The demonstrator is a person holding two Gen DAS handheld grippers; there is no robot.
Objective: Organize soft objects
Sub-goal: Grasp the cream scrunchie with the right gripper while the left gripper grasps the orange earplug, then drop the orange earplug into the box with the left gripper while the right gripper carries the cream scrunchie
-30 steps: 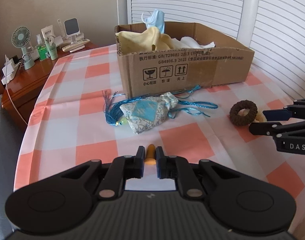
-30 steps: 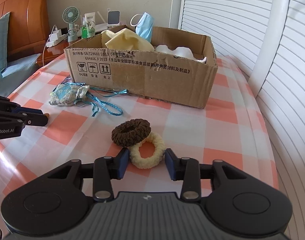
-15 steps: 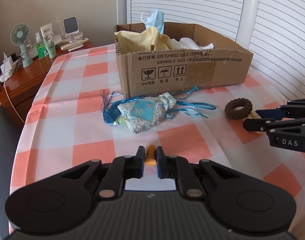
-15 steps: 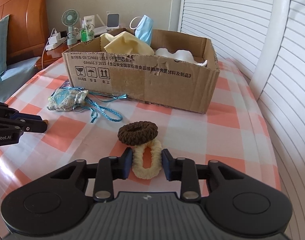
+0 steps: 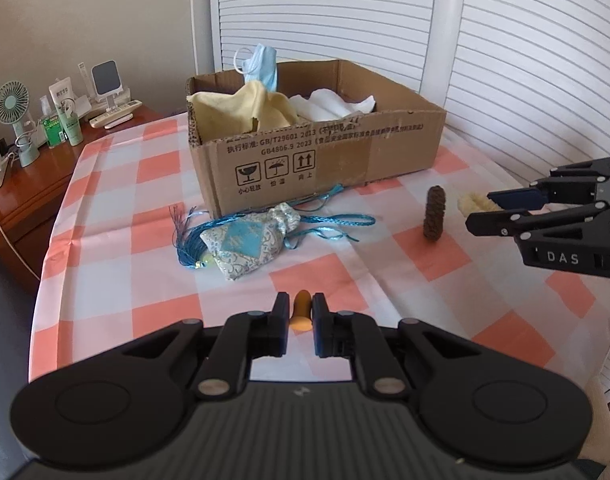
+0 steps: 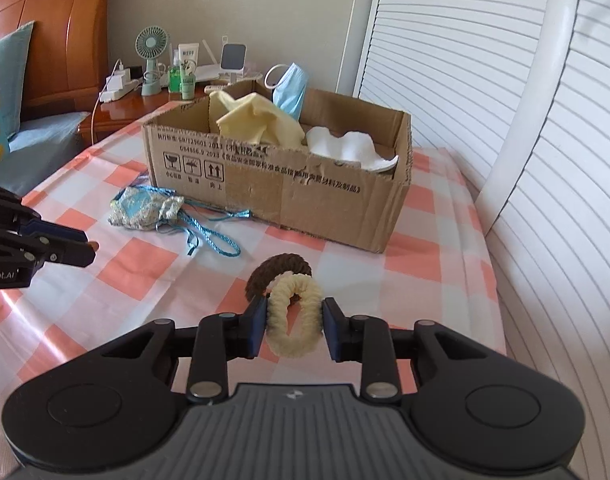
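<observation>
My right gripper (image 6: 293,322) is shut on a cream scrunchie (image 6: 293,320) and holds it above the checked cloth; a brown scrunchie (image 6: 277,272) hangs linked to it. Both show in the left wrist view, the brown one (image 5: 435,218) on edge, the cream one (image 5: 473,203) at the right gripper (image 5: 481,210). My left gripper (image 5: 299,316) is shut on a small orange earplug (image 5: 301,314). A blue patterned sachet (image 5: 245,242) with blue cords lies in front of the cardboard box (image 5: 345,160), which holds yellow cloth, white cloth and a blue face mask (image 5: 261,66).
The table has a pink and white checked cloth (image 5: 145,216). A wooden nightstand (image 5: 21,184) at the left carries a small fan, bottles and chargers. White louvered doors (image 6: 485,60) stand behind and to the right. A bed with cushion (image 6: 9,80) is at far left.
My right gripper closed on the cream scrunchie and lifted it off the cloth, dragging the brown scrunchie up on edge. My left gripper rose slightly, still holding the earplug.
</observation>
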